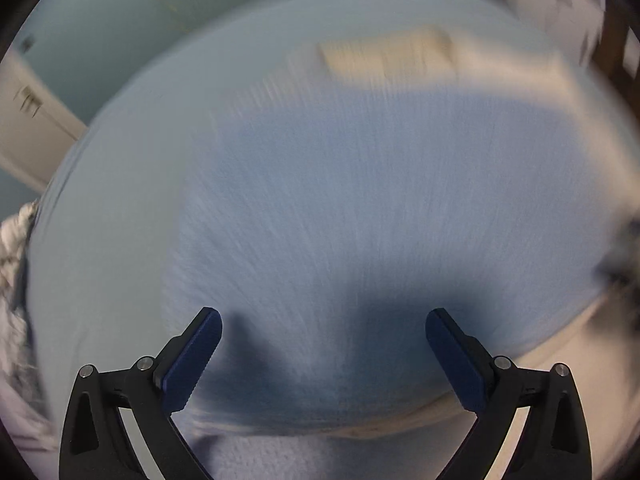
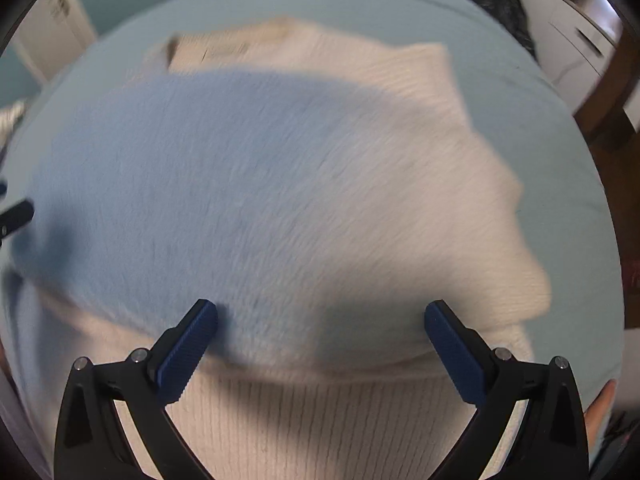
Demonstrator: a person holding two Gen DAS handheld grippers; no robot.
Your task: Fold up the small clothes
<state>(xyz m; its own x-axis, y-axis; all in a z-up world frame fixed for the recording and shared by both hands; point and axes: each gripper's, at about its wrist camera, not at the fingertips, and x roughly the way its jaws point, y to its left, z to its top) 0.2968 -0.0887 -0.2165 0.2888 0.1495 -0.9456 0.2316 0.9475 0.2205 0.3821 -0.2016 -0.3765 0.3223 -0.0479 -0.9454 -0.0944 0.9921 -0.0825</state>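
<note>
Spread wide with nothing between its blue pads, the left gripper (image 1: 323,354) points down at a blurred white knit sweater (image 1: 340,200) lying flat on a pale blue sheet (image 1: 100,208). From the right wrist, the right gripper (image 2: 321,346) is equally wide apart and empty above the sweater's ribbed hem (image 2: 328,420), with the garment spread across the sheet ahead.

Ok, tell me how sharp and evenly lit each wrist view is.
Left wrist view: sweater streaked by motion blur, dark shadow near the sharp left gripper. Right wrist view: milder blur, shadow over the knit's left half, right gripper crisp.
</note>
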